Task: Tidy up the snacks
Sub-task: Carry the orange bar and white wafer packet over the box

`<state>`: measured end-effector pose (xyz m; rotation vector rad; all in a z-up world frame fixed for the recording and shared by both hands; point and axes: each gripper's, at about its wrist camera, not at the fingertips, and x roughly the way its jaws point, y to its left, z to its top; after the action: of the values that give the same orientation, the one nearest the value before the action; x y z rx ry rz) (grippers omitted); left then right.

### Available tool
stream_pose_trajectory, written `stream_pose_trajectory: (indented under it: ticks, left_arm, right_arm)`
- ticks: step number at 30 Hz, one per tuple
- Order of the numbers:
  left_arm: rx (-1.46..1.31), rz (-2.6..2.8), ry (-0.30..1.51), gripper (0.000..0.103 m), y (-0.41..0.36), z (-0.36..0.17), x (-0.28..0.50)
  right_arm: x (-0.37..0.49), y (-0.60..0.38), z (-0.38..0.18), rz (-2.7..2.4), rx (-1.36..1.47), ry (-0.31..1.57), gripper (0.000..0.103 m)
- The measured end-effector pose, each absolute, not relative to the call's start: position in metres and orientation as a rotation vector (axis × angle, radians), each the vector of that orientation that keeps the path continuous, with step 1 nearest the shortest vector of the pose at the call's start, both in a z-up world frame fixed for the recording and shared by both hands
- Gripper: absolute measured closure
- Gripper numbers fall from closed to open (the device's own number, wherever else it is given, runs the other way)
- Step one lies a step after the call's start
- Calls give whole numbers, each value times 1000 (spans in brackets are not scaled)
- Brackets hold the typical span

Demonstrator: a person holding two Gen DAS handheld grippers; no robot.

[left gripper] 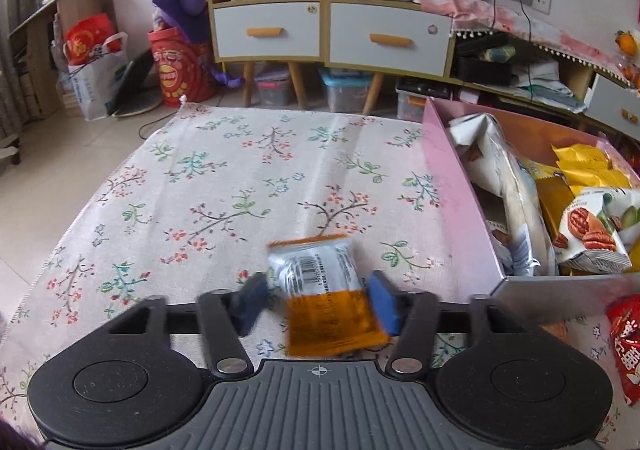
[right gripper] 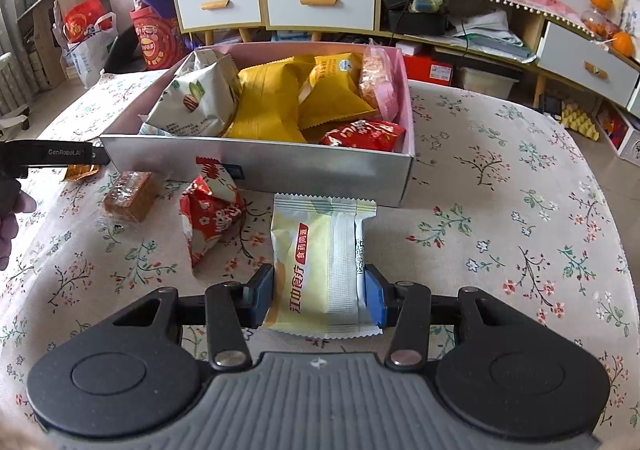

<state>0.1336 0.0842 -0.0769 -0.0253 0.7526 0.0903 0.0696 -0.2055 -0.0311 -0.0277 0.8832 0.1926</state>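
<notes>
My left gripper (left gripper: 318, 300) has an orange and silver snack packet (left gripper: 320, 290) between its blue pads, low over the flowered cloth; the right pad lies against it and the blurred left pad meets its silver edge. My right gripper (right gripper: 320, 290) is shut on a pale yellow packet (right gripper: 316, 266) with red print, just in front of the box. The pink box with a silver front wall (right gripper: 256, 170) holds several yellow, white and red packets. In the left wrist view its pink side wall (left gripper: 452, 186) stands to the right.
On the cloth in front of the box lie a red packet (right gripper: 212, 218) and a brown cake in clear wrap (right gripper: 130, 190). My left gripper's black finger (right gripper: 60, 153) and a hand (right gripper: 8, 218) show at the left edge. Cabinets and storage bins stand behind the table.
</notes>
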Motion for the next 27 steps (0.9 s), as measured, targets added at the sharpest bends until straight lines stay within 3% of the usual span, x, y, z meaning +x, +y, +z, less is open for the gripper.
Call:
stream_pose_trajectory:
  ticks: [6, 27]
  left_arm:
    - [-43, 85, 758, 67, 99, -75, 128]
    - [-206, -28, 750, 67, 108, -36, 105]
  right_arm:
    - [71, -212, -30, 174, -4, 881, 59]
    - [67, -211, -4, 208, 96, 844, 60]
